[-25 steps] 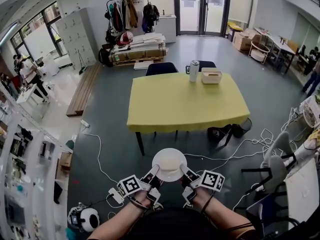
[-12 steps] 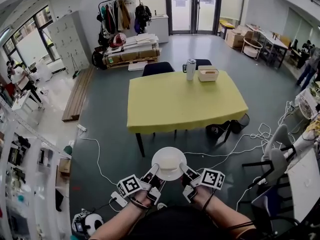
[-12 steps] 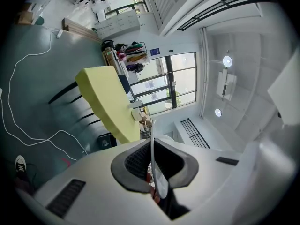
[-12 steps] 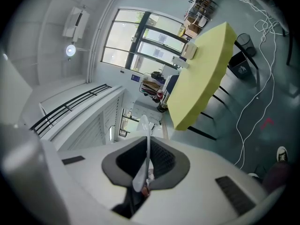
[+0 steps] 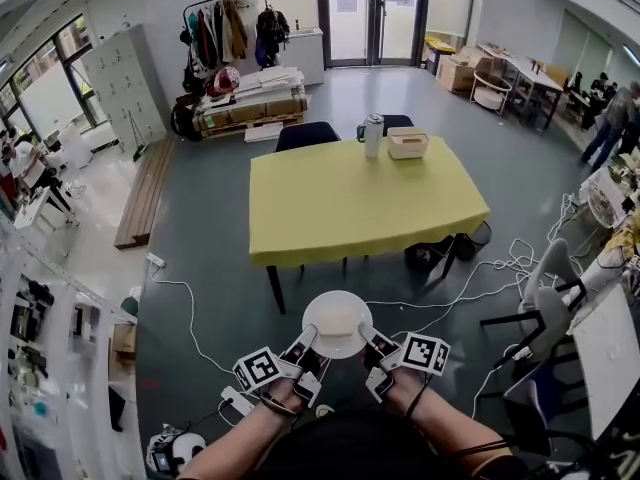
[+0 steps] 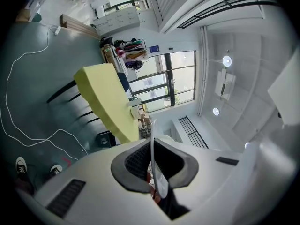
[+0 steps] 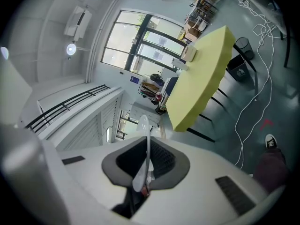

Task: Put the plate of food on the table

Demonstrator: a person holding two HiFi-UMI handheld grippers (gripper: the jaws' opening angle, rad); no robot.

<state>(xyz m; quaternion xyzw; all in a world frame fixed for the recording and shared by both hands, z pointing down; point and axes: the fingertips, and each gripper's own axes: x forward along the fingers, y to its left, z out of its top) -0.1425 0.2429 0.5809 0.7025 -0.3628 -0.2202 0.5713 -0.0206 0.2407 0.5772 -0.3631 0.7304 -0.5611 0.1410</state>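
A white plate [image 5: 338,324] is held level between the two grippers, well short of the yellow table [image 5: 360,200] ahead of the jaws. The jaws of the left gripper [image 5: 308,343] are closed on the plate's left rim, which is seen edge-on between the dark pads [image 6: 133,161]. The jaws of the right gripper [image 5: 369,341] are clamped on the opposite rim in the same way. A pale piece, possibly the food, lies on the plate but is too small to be identified. A flask [image 5: 372,135] and a box [image 5: 407,144] stand at the table's far edge.
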